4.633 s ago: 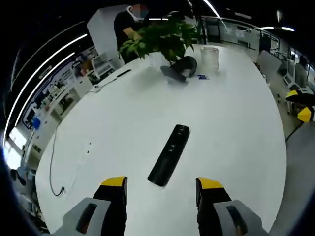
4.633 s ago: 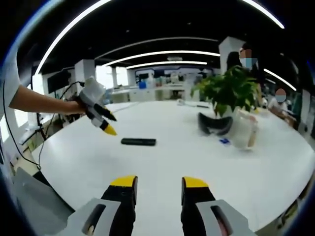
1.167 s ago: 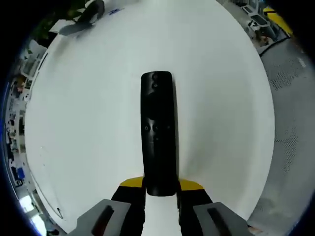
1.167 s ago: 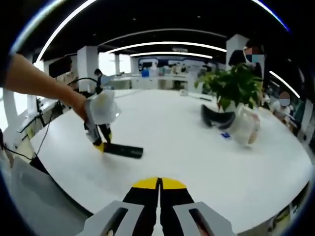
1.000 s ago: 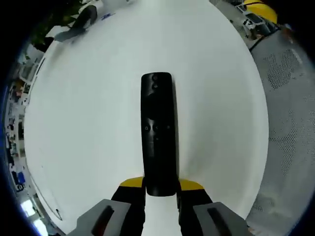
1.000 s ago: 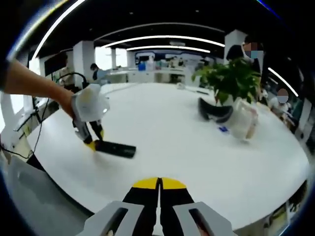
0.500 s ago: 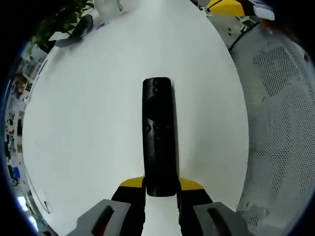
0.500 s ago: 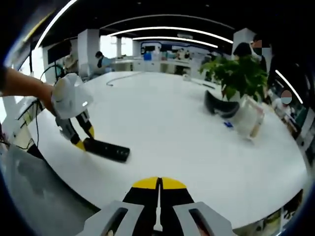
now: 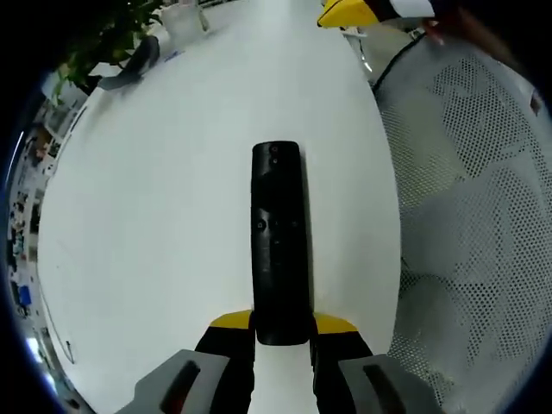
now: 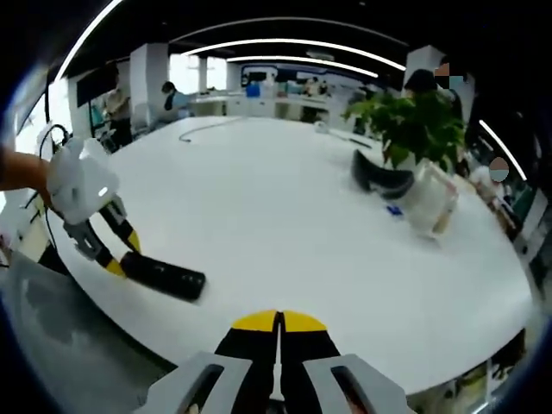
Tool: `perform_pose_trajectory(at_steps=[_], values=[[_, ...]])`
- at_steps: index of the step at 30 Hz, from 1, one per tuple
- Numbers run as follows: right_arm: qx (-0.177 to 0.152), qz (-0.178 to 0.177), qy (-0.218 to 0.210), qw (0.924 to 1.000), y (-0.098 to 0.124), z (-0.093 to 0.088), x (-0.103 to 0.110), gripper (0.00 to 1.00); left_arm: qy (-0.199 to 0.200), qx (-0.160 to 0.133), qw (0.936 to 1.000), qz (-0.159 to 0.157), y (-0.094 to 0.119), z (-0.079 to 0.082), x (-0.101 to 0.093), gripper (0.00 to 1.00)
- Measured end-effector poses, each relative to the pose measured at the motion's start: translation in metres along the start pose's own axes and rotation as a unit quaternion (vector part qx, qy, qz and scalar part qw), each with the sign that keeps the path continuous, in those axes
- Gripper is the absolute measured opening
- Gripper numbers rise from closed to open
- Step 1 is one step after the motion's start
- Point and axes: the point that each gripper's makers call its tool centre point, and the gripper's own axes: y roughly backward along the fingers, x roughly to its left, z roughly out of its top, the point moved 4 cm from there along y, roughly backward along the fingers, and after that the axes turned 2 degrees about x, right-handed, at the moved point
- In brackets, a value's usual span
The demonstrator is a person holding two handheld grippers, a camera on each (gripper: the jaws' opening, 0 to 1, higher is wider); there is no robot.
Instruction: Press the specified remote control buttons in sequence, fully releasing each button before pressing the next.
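In the left gripper view a long black remote points away from me, buttons facing up. My left gripper is shut on its near end, a yellow tip on each side. The right gripper view has the same remote near the white table's left edge, with the left gripper clamped on its end and a hand behind it. My right gripper is shut with nothing in it, low over the table's near side.
A potted plant, a black headset and a clear container stand at the table's far right. A grey mesh chair sits beside the table edge in the left gripper view. People stand behind the plant.
The left gripper has carried the remote toward the table's edge, left and lower in the right gripper view. The right gripper stays shut.
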Motion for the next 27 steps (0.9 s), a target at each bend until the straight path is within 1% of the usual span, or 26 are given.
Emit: perform_pose_trajectory(at_steps=[4, 6, 7, 9, 13, 16, 19, 21, 22, 23, 24, 25, 26, 27], values=[[0.01, -0.003, 0.0, 1.0, -0.001, -0.002, 0.0, 0.0, 0.007, -0.013, 0.9999, 0.0, 0.001, -0.002, -0.01, 0.23], [0.012, 0.001, -0.015, 0.9998, -0.001, -0.003, 0.0, 0.0, 0.017, -0.02, 0.9997, -0.001, 0.001, -0.002, -0.015, 0.23], [0.014, 0.006, -0.029, 0.9995, -0.001, -0.003, 0.0, 0.0, 0.018, -0.024, 0.9996, 0.0, 0.002, -0.003, -0.018, 0.23], [0.019, 0.013, -0.042, 0.9988, -0.001, -0.004, 0.0, 0.0, 0.018, -0.028, 0.9994, 0.0, 0.002, -0.004, -0.024, 0.23], [0.025, 0.021, -0.05, 0.9982, -0.002, -0.005, 0.001, 0.0, 0.02, -0.033, 0.9993, 0.001, 0.001, -0.003, -0.032, 0.23], [0.028, 0.032, -0.048, 0.998, -0.002, -0.005, 0.004, 0.0, 0.022, -0.037, 0.999, 0.001, 0.001, -0.003, -0.038, 0.23], [0.038, 0.059, -0.051, 0.9962, -0.002, -0.007, 0.012, 0.0, 0.037, -0.06, 0.9975, 0.001, 0.002, -0.005, -0.043, 0.23], [0.062, 0.099, -0.065, 0.991, -0.005, -0.008, 0.022, 0.0, 0.052, -0.077, 0.9957, 0.003, 0.002, -0.005, -0.048, 0.23], [0.082, 0.123, -0.078, 0.986, -0.007, -0.011, 0.028, 0.0, 0.071, -0.091, 0.9933, 0.005, 0.002, -0.005, -0.051, 0.23], [0.138, 0.14, -0.101, 0.9753, -0.011, -0.021, 0.033, 0.0, 0.077, -0.095, 0.9924, 0.006, 0.002, -0.005, -0.053, 0.23], [0.178, 0.148, -0.102, 0.9674, -0.012, -0.027, 0.036, 0.0, 0.074, -0.096, 0.9927, 0.01, 0.002, -0.005, -0.054, 0.23], [0.203, 0.16, -0.079, 0.9628, -0.013, -0.032, 0.041, 0.0, 0.066, -0.101, 0.9926, 0.012, 0.002, -0.005, -0.057, 0.23], [0.205, 0.164, -0.065, 0.9629, -0.014, -0.033, 0.043, 0.0, 0.063, -0.114, 0.9915, 0.007, 0.002, -0.002, -0.06, 0.23], [0.2, 0.167, -0.043, 0.9643, -0.014, -0.033, 0.047, 0.0, 0.065, -0.119, 0.9908, 0.008, 0.002, -0.003, -0.061, 0.23]])
